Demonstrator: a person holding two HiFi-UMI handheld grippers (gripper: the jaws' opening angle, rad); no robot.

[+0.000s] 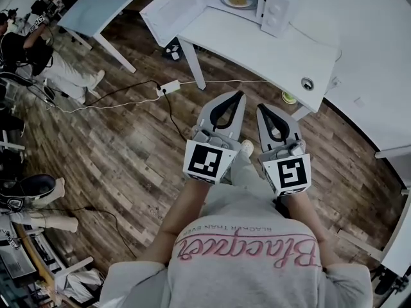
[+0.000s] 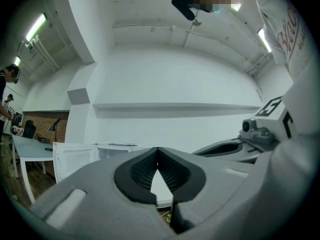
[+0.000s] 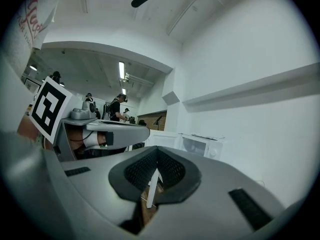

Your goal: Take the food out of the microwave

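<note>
Ahead of the two claws, well apart from them, one microwave (image 1: 268, 8) is seen on one white table (image 1: 257, 43), with its one door (image 1: 168, 13) swung open. One plate (image 1: 225, 0) carrying one portion of yellowish food (image 1: 238, 0) is seen inside, beyond the claw tips. The left claw (image 1: 239, 95) and the right claw (image 1: 262, 108) are positioned side by side over the wooden floor (image 1: 128, 153), near the table edge. Both pairs of jaws are closed tip to tip; nothing is gripped. Two marker cubes are counted, one (image 1: 207, 161) behind the left claw and one (image 1: 290, 174) behind the right.
</note>
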